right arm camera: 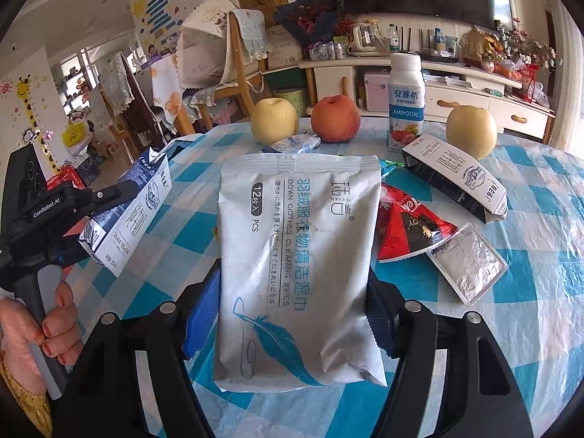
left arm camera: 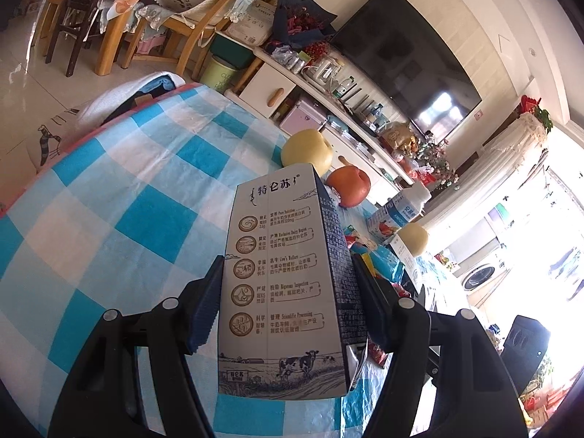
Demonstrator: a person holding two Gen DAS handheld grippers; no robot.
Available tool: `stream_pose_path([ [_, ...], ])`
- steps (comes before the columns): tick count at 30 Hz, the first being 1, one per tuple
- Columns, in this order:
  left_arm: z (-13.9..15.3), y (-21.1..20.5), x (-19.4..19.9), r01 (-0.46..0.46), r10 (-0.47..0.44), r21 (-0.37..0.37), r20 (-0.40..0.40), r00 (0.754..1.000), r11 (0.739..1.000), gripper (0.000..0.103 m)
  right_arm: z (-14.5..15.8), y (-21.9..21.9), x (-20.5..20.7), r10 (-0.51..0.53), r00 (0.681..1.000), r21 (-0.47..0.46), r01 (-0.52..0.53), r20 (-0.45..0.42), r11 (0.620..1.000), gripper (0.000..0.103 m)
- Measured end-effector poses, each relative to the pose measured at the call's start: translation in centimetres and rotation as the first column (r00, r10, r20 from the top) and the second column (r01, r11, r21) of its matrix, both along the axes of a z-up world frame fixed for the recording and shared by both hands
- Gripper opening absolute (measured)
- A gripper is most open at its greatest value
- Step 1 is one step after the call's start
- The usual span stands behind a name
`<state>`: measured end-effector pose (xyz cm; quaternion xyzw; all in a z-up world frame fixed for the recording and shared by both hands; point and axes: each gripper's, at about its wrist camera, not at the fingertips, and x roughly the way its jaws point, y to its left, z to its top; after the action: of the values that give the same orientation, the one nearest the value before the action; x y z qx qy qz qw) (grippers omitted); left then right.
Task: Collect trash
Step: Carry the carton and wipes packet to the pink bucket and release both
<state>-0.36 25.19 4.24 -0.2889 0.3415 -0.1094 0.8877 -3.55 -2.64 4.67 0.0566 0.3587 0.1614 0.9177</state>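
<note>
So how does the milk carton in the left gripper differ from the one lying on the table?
The held milk carton is clamped in the left gripper, off the tablecloth; the other carton lies flat near a pear, untouched. The held one's top looks crumpled open. Both share the same print.

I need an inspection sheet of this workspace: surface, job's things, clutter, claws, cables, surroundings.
Surface: blue-and-white checked tablecloth, wrinkled.
Job's things: grey-blue milk carton; white wipes pack; second flattened carton; red wrapper; foil-lidded tray.
Clutter: two yellow pears, red apple, white yogurt bottle.
Claws: left claw shut on carton; right claw shut on pack.
Cables: nothing seen.
Surroundings: black television, wooden chairs.
</note>
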Motion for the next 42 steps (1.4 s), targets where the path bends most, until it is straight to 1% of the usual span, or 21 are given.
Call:
stream_pose_path([
  [10,1.5,3.1,-1.0,-0.087,0.085,0.038,0.053,0.995,0.995,0.068,1.0,1.3,-0.6,-0.014,1.000,0.055,0.014,-0.011,0.998,0.070],
  [17,2.9,5.1,-2.3,-0.164,0.154,0.087,0.113,0.982,0.983,0.068,1.7,3.2,-0.6,0.015,0.999,0.141,-0.009,-0.047,0.990,0.070],
  [22,4.0,7.1,-3.6,-0.250,0.232,0.106,0.163,0.959,0.962,0.068,2.7,6.2,-0.5,0.067,0.996,0.178,-0.056,-0.052,0.982,0.070],
  [25,4.6,8.7,-4.4,-0.306,0.286,0.098,0.181,0.941,0.947,0.068,3.6,8.5,-0.3,0.110,0.993,0.193,-0.099,-0.045,0.976,0.070],
  [27,4.8,9.8,-4.9,-0.352,0.330,0.094,0.191,0.925,0.931,0.068,4.4,10.4,-0.2,0.141,0.990,0.195,-0.132,-0.033,0.972,0.070],
  [29,5.1,11.1,-5.4,-0.400,0.377,0.089,0.197,0.905,0.912,0.068,5.2,12.3,-0.1,0.177,0.984,0.202,-0.168,-0.025,0.965,0.070],
  [32,5.4,13.4,-6.6,-0.488,0.466,0.074,0.204,0.861,0.870,0.068,6.5,15.6,0.2,0.239,0.971,0.206,-0.232,-0.011,0.951,0.070],
  [33,5.5,14.4,-7.1,-0.528,0.505,0.071,0.204,0.838,0.846,0.068,6.9,17.0,0.3,0.264,0.964,0.204,-0.258,-0.005,0.945,0.070],
  [35,5.5,16.0,-7.9,-0.586,0.565,0.062,0.199,0.800,0.808,0.068,7.7,19.6,0.5,0.312,0.950,0.197,-0.307,0.006,0.931,0.070],
  [37,5.4,17.8,-8.9,-0.652,0.635,0.053,0.180,0.752,0.757,0.068,8.5,22.4,0.7,0.359,0.933,0.190,-0.356,0.016,0.915,0.070],
  [38,5.3,18.7,-9.2,-0.680,0.665,0.052,0.166,0.728,0.731,0.068,8.7,23.8,0.8,0.382,0.924,0.186,-0.379,0.019,0.907,0.070],
  [39,5.0,19.7,-9.7,-0.713,0.702,0.046,0.144,0.698,0.700,0.068,9.0,25.4,0.8,0.407,0.913,0.184,-0.404,0.023,0.896,0.070],
  [40,4.8,20.5,-10.1,-0.734,0.726,0.040,0.126,0.677,0.678,0.068,9.2,26.8,0.8,0.428,0.903,0.185,-0.425,0.025,0.886,0.070],
  [41,4.4,21.4,-10.5,-0.761,0.755,0.031,0.099,0.648,0.648,0.068,9.3,28.2,0.9,0.450,0.893,0.186,-0.447,0.027,0.875,0.070],
  [42,4.2,22.1,-10.9,-0.778,0.775,0.027,0.078,0.627,0.627,0.068,9.4,29.6,1.1,0.469,0.883,0.184,-0.466,0.028,0.866,0.070],
])
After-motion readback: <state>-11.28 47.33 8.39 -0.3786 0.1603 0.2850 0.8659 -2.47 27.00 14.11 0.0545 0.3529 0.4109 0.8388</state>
